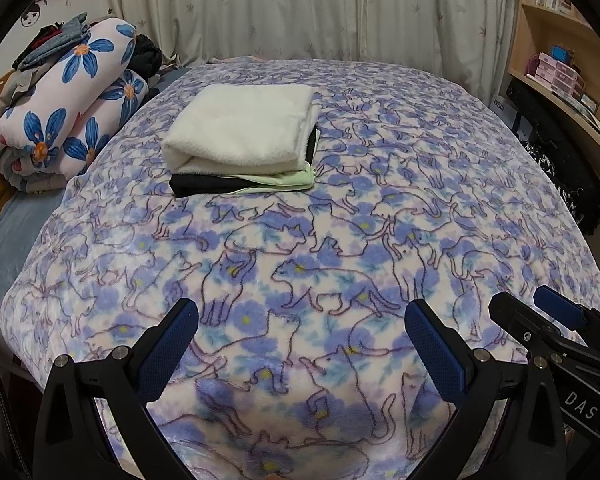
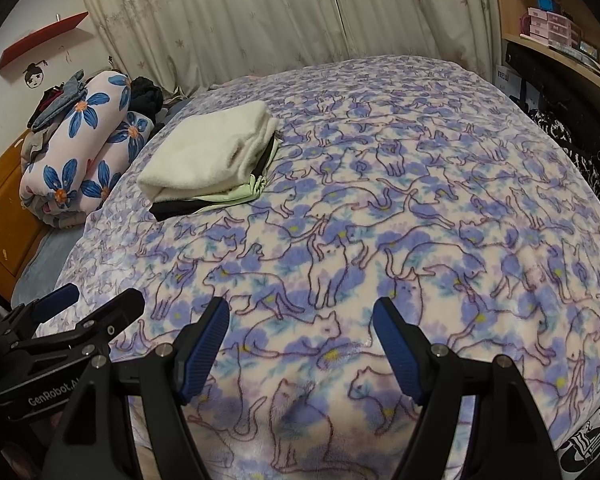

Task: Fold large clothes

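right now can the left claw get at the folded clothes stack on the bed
Probably yes. The left claw is open and holds nothing, and only bare cat-print blanket lies between it and the folded stack. The right claw sits off to the side, not in the path. It would need to move forward.

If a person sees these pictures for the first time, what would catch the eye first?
Probably the cat-print blanket covering the whole bed, in purple and blue. Next, the folded stack on its far left part, a white fleece piece on top of green and black ones. Left of the bed lies a rolled quilt with big blue flowers.
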Motion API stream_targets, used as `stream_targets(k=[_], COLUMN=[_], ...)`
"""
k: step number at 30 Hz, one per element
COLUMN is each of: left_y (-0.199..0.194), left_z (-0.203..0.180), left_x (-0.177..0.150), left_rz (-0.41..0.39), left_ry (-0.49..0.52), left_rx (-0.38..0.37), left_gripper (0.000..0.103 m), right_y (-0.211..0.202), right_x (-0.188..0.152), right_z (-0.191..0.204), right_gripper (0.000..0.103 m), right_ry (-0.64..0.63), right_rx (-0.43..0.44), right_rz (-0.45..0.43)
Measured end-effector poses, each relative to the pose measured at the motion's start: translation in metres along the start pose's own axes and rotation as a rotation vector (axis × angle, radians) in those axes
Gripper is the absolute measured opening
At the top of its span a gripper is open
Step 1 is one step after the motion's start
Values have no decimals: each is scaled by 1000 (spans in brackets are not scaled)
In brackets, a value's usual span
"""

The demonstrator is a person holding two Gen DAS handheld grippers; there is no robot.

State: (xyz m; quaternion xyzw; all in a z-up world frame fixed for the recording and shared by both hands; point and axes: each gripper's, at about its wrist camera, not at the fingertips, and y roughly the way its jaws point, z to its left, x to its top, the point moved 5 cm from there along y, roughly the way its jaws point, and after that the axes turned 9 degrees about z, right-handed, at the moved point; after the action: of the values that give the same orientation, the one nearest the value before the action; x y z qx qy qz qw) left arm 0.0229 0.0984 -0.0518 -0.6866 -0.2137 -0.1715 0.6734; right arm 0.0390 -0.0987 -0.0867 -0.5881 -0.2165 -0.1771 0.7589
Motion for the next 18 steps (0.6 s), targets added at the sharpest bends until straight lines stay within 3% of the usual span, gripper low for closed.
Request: stream_targets(k=[18], left_y=[1], left_z=[4], left_x=[-4], left_rz=[6], left_ry=[3], left_rx=[-2], left_gripper=[102], right_y=[2], right_x=[1], right_z=[1], right_gripper=[75], right_ry=[-2], right_rx=[-2], right_rz=[3])
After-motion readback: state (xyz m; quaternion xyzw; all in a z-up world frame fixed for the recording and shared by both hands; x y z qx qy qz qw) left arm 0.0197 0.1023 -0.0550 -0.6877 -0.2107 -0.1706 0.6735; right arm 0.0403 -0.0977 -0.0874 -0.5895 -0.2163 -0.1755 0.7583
